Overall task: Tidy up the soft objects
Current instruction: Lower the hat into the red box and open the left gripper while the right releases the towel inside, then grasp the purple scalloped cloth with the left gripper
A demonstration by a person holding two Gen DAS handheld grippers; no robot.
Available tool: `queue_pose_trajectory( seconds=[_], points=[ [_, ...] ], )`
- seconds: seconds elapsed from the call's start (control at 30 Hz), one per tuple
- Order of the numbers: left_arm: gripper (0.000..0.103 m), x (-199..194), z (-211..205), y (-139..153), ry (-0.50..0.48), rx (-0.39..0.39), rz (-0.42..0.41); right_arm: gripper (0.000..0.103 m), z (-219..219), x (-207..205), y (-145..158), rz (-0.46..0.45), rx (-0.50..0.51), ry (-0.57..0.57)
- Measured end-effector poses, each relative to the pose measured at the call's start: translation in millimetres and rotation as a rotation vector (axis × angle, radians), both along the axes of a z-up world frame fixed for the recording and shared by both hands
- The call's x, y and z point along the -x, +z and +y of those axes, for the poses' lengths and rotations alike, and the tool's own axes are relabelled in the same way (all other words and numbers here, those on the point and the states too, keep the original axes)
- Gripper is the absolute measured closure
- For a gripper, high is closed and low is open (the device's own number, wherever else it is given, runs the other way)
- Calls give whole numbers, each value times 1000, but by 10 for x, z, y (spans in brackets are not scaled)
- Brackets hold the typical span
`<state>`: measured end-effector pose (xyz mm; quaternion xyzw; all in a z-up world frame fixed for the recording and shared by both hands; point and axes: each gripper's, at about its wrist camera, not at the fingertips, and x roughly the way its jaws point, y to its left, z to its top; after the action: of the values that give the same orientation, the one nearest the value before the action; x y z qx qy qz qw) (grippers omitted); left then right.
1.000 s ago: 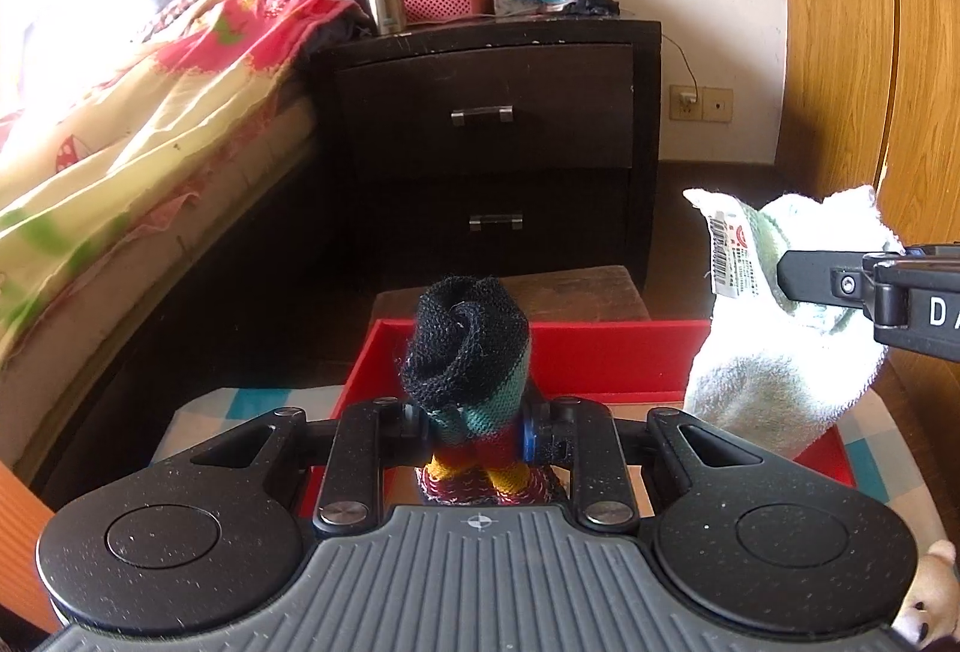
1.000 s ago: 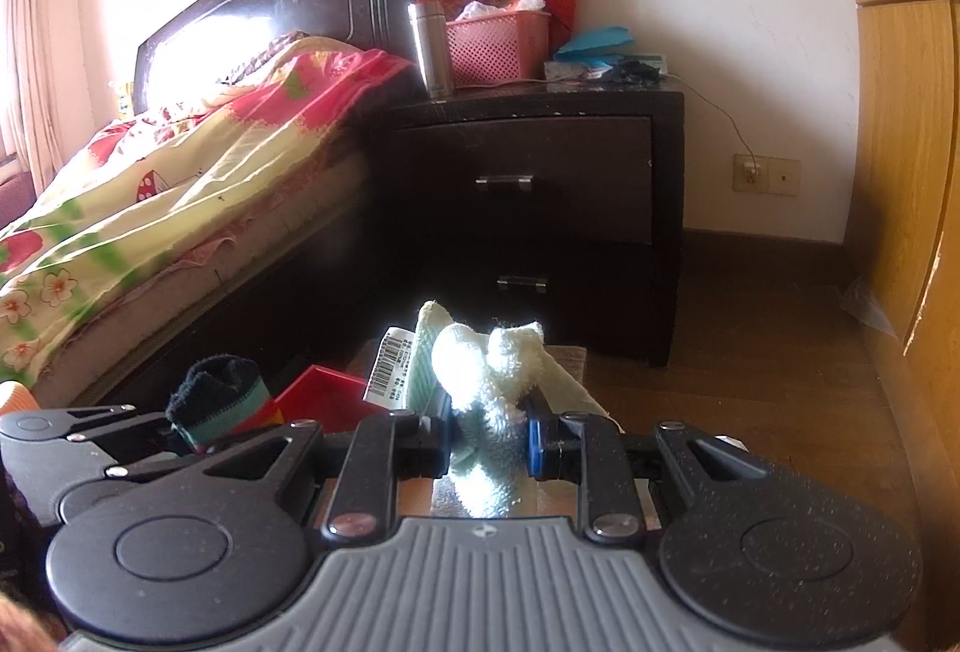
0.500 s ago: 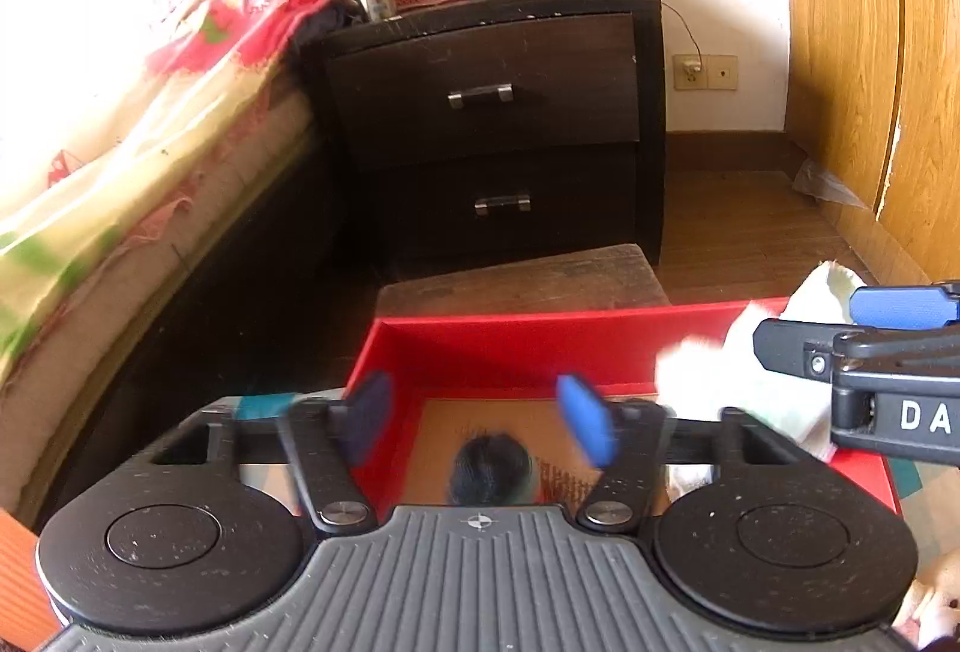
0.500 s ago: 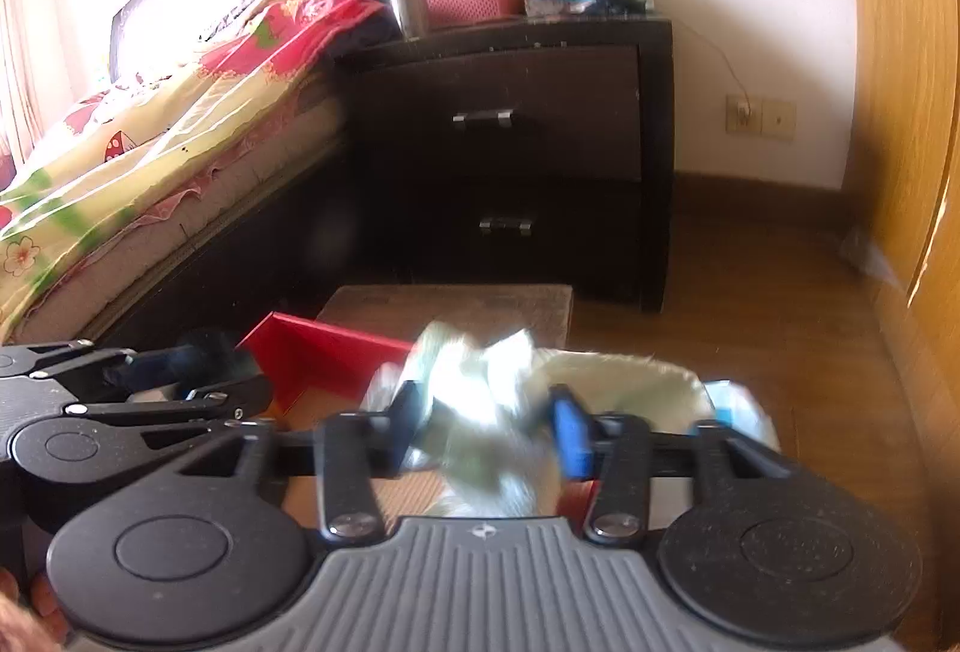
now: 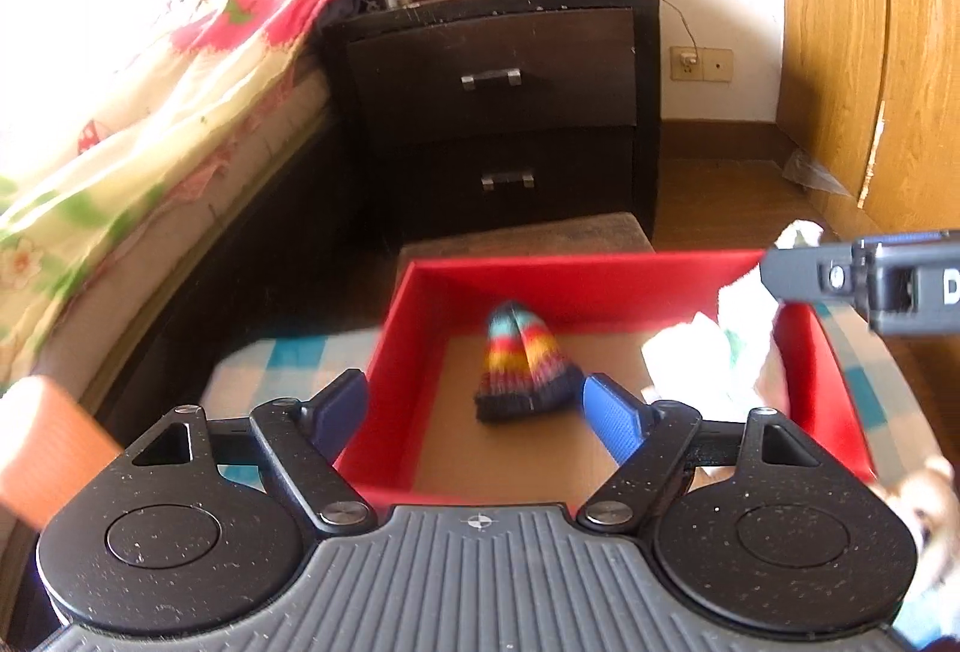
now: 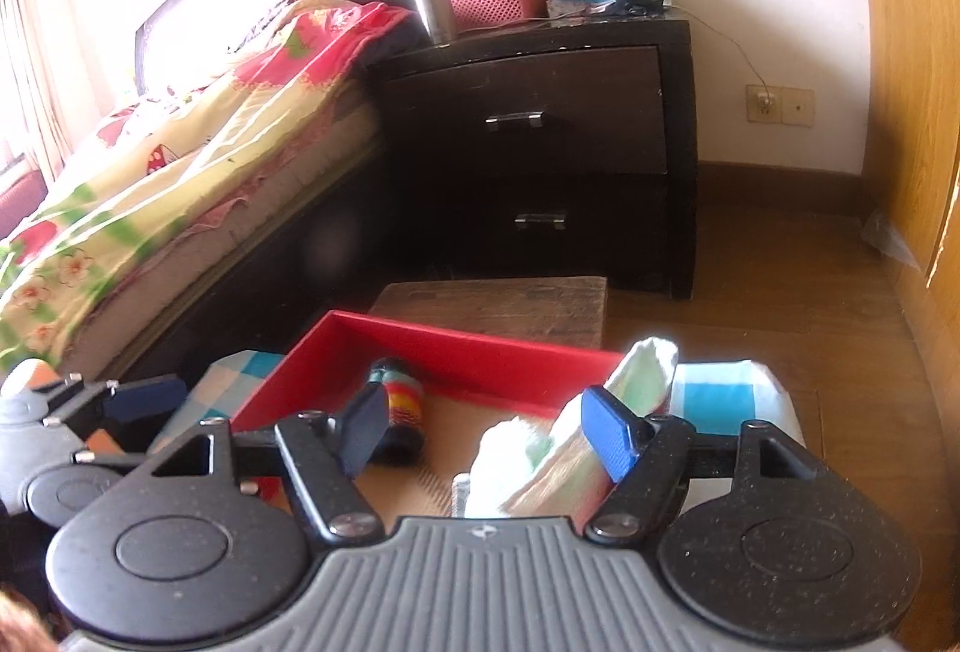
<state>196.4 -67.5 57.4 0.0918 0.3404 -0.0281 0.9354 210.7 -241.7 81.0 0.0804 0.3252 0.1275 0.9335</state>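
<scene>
The left gripper [image 5: 477,412] has its ribbed blue fingers [image 5: 612,421] spread wide and empty; just ahead of them a knitted, rainbow-striped rolled sock [image 5: 522,373] lies on the cardboard floor of the red box [image 5: 576,280]. The right gripper [image 6: 489,436] is likewise wide open, a fluffy white towel [image 6: 516,466] slumped between its fingers inside the box.

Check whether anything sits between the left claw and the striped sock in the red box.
Nothing visible does. The left claw is open over the near wall of the red box, and the striped sock lies on the box floor right ahead. The white towel is off to the right side.
</scene>
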Motion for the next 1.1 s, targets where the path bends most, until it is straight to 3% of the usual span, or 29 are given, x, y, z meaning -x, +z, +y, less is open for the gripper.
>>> queue_pose_trajectory(
  seconds=[0.3,0.4,0.67,0.77,0.87,0.93,1.1],
  points=[
    [18,382,-23,-177,-33,24,87,48,-23,485,123,-8,38,5],
    [17,386,-43,-264,-36,50,132,48,-66,622,69,20,21,9],
    [13,288,-148,-605,-17,-8,211,48,-137,767,-53,67,4,13],
    [13,230,-144,-692,-17,16,232,47,-170,756,-80,81,-20,19],
    [26,199,-95,-739,-23,85,261,47,-190,739,-105,93,-18,24],
    [42,193,-58,-759,-19,128,288,47,-204,728,-121,99,-11,22],
    [72,296,-10,-727,-6,144,274,47,-244,703,-150,125,-33,13]
  ],
)
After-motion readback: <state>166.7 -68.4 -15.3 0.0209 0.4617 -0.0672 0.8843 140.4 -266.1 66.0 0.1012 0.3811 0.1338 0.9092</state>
